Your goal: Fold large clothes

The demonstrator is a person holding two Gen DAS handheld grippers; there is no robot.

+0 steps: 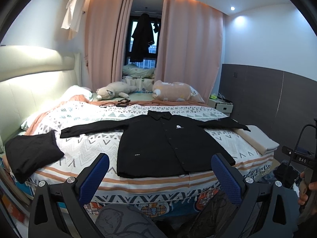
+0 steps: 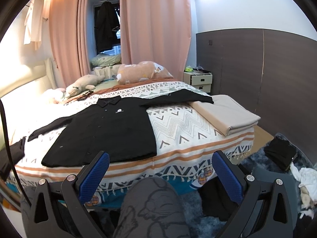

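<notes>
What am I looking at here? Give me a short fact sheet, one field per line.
place: bedroom, bed with a patterned cover
main garment: black shirt lying flat, buttoned, collar away from the camera, both sleeves spread out
other clothes on bed: folded black garment at one end, folded beige cloth at the other
far side of bed: two plush toys
left gripper: open, empty, short of the bed
right gripper: open, empty, short of the bed
folding: not started

Small white logo (image 1: pixel 179 127) on the black shirt's (image 1: pixel 170 144) chest is staying too small to read. Folded black garment (image 2: pixel 10 154) is running off the right-wrist frame's left edge. Right gripper (image 1: pixel 297 158) is showing only partly at the left-wrist frame's right edge, fingers hidden.
</notes>
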